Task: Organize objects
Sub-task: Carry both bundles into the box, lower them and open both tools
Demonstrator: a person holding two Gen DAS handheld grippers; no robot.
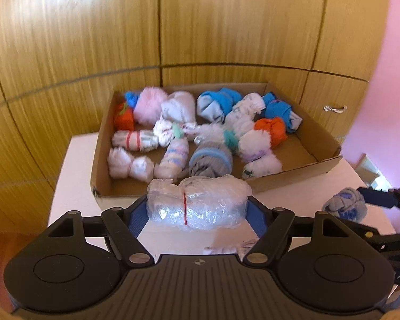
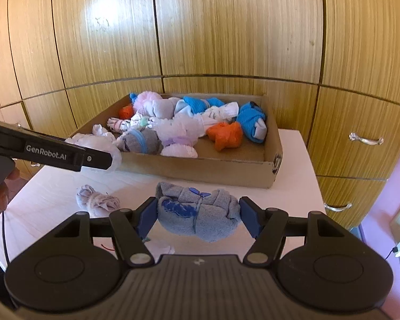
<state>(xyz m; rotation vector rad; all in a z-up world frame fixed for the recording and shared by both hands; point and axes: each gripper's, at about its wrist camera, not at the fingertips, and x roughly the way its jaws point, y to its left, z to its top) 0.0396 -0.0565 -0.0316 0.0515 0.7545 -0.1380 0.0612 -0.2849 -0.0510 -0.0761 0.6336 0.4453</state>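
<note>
left gripper point(image 1: 197, 208) clamps plastic-wrapped bundle point(image 1: 197, 202) | right gripper point(image 2: 198, 213) clamps grey-blue sock roll point(image 2: 197, 213) | cardboard box point(image 2: 213, 168) behind, full of sock rolls

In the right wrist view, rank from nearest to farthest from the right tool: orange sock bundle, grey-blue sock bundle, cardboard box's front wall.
1. Grey-blue sock bundle: gripped in the right tool.
2. Cardboard box's front wall: just beyond.
3. Orange sock bundle: inside the box, right of centre.

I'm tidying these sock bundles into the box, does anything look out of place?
Yes: one pale sock bundle lies loose on the white table, outside the cardboard box that holds the other bundles.
</note>
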